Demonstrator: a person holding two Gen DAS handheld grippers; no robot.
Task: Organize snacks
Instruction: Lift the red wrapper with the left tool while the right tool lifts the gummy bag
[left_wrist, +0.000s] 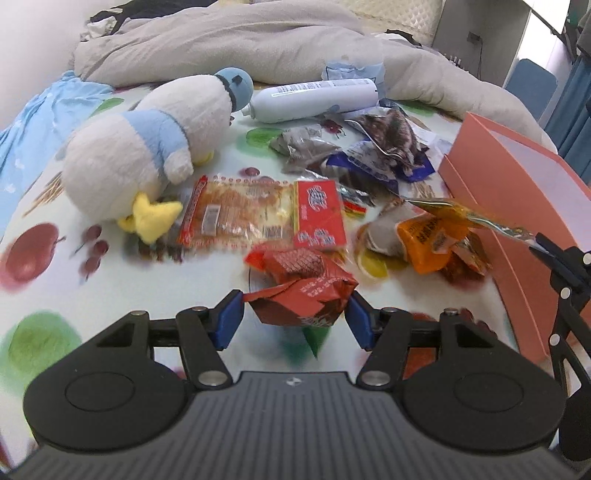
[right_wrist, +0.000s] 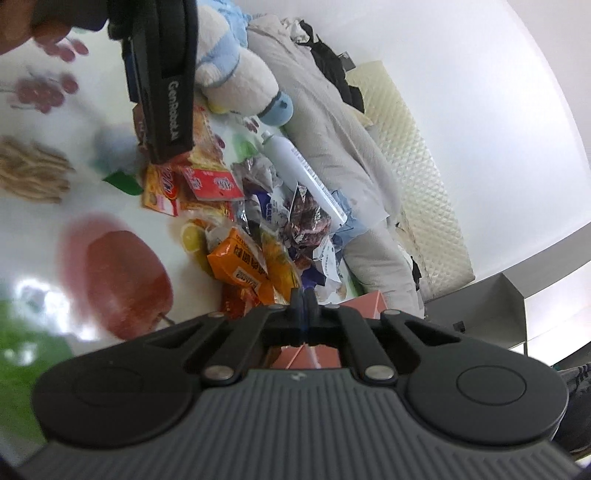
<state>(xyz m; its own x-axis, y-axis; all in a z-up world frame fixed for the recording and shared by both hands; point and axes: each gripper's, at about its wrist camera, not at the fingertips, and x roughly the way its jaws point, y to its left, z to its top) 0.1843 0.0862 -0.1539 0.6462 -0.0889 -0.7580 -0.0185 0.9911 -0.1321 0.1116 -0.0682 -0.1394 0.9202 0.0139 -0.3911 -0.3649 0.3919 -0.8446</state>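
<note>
My left gripper (left_wrist: 295, 300) is shut on a crumpled red snack packet (left_wrist: 306, 280), its blue pads pressing both sides, just above the fruit-print sheet (left_wrist: 55, 280). My right gripper (right_wrist: 303, 299) is shut on the clear sealed end of a yellow snack packet (left_wrist: 461, 214). That packet (right_wrist: 280, 266) hangs over the snack pile beside the pink box (left_wrist: 517, 206). Loose snacks lie between: a long red-edged packet (left_wrist: 240, 214), an orange packet (left_wrist: 428, 236), and dark and blue wrappers (left_wrist: 384, 147).
A white and blue plush duck (left_wrist: 147, 147) lies left of the pile. Behind the pile rests a white bottle (left_wrist: 314, 99), with a grey blanket (left_wrist: 258, 40) heaped further back. The pink box (right_wrist: 365, 302) stands open at the right. A person's hand (right_wrist: 22, 29) holds the left tool.
</note>
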